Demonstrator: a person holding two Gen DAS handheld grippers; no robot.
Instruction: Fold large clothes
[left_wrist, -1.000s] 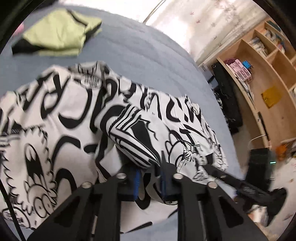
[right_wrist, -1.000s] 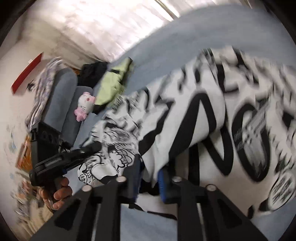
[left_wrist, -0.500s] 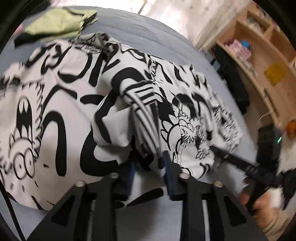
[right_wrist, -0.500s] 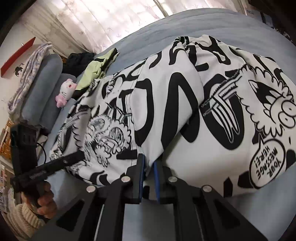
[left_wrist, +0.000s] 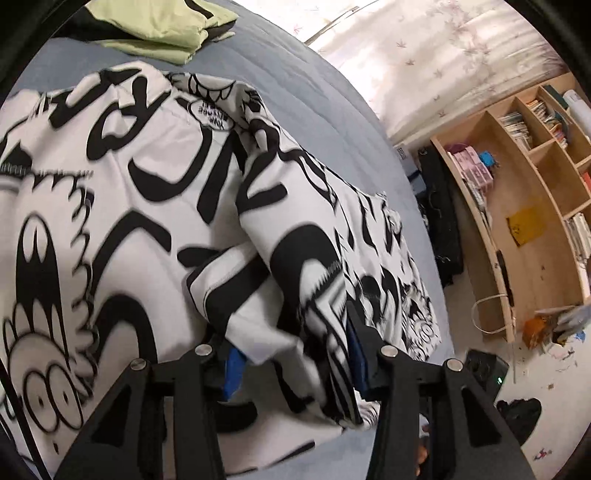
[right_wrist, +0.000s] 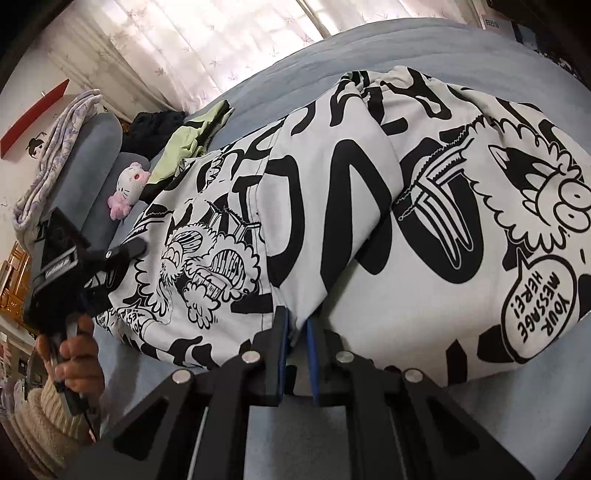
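A large white garment with black cartoon print (left_wrist: 122, 221) lies folded over itself on the grey-blue bed (left_wrist: 325, 110). My left gripper (left_wrist: 295, 365) is low at its near edge. Its jaws are opening and stand well apart, with a slack bunched fold lying loosely between the blue pads (left_wrist: 233, 371). In the right wrist view the same garment (right_wrist: 388, 236) spreads ahead. My right gripper (right_wrist: 295, 332) is shut on a fold at its near edge. My left gripper (right_wrist: 118, 273) shows there at the garment's left end, held by a hand (right_wrist: 77, 354).
A folded green garment (left_wrist: 159, 29) lies at the far end of the bed, next to dark clothes (right_wrist: 155, 122) and a pink-and-white plush toy (right_wrist: 127, 188). A wooden bookshelf (left_wrist: 524, 229) and a black bag (left_wrist: 443, 221) stand beside the bed. Small things litter the floor.
Both grippers have come down toward the bed with the folded-over cloth. The left jaws have widened and let the fold go slack. The right jaws stay pinched on the cloth.
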